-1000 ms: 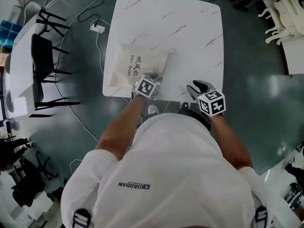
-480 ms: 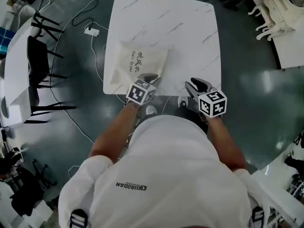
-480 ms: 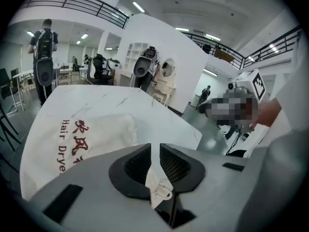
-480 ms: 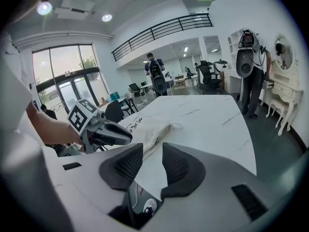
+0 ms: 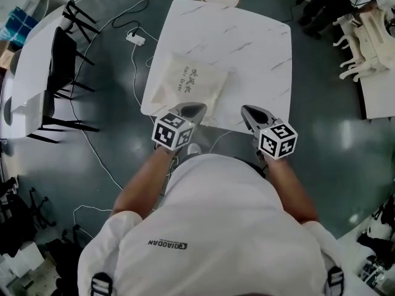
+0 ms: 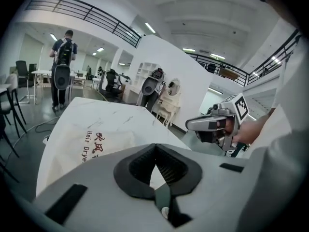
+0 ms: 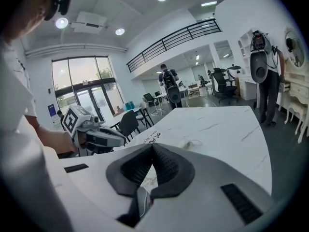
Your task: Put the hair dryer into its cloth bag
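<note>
A cream cloth bag (image 5: 188, 86) printed "Hair Dryer" lies bulging on the white marble table (image 5: 250, 48), near its front left corner. No hair dryer shows in any view. My left gripper (image 5: 197, 109) hangs above the table's front edge just short of the bag, shut and empty. My right gripper (image 5: 247, 111) is level with it to the right, also shut on nothing. In the left gripper view the jaws (image 6: 155, 146) meet over the bag (image 6: 99, 141). In the right gripper view the jaws (image 7: 152, 146) meet, with the bag's drawstring (image 7: 191, 143) lying beyond them.
Black chairs (image 5: 65, 73) and another white table (image 5: 28, 73) stand at the left. A power strip with cables (image 5: 136, 38) lies on the floor. White furniture (image 5: 364, 36) stands at the right. A person with a backpack (image 6: 62, 64) stands far off.
Both grippers have lifted off the table and drawn back toward the person's body, and their jaws have closed. The bag stays where it lay.
</note>
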`<state>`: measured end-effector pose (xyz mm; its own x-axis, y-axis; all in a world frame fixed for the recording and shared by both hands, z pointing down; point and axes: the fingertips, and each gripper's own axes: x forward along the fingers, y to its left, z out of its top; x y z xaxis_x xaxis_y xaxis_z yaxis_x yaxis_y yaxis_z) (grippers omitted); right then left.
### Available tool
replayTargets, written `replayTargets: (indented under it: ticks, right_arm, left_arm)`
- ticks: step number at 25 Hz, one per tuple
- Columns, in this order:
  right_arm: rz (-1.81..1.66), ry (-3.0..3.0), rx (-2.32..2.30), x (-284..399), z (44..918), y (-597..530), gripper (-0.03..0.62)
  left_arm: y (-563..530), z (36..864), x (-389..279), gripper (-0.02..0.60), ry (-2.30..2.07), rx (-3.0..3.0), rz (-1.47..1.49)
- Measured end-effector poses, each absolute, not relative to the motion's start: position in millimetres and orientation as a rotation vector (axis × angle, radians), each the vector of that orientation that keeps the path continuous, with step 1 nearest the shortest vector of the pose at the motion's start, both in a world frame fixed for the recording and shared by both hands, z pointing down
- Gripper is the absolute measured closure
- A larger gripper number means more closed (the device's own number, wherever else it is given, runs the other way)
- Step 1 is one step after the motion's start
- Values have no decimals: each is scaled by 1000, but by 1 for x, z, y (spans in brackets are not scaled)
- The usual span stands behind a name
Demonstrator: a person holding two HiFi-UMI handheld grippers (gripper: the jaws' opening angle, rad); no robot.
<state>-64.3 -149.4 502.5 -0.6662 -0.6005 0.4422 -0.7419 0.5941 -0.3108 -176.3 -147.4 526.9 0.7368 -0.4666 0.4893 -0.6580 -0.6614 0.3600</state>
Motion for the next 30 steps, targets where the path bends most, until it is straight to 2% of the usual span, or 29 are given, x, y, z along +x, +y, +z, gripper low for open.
replayTargets:
  ticks: [5,11,17,23,30]
  right_arm:
    - [605,-2574,962,-53,489,-128,572]
    - [584,-2609,876,2,482,-85,572]
    - [642,-2641,825,38,488,-41,572]
    - [686,-2649,766,56,503,-7,572]
    - [693,-2663,766,48,502,13,572]
  left_arm:
    - [-125,516,-160,554,-957,2368,422]
    - [-81,511,-103,554,-1023,2324,437]
    - [-35,502,-73,554,-1107,2267,401]
    - [10,495,-65,554,-1195,2236,391]
    - [30,509,-86,554,-1213,2206,421]
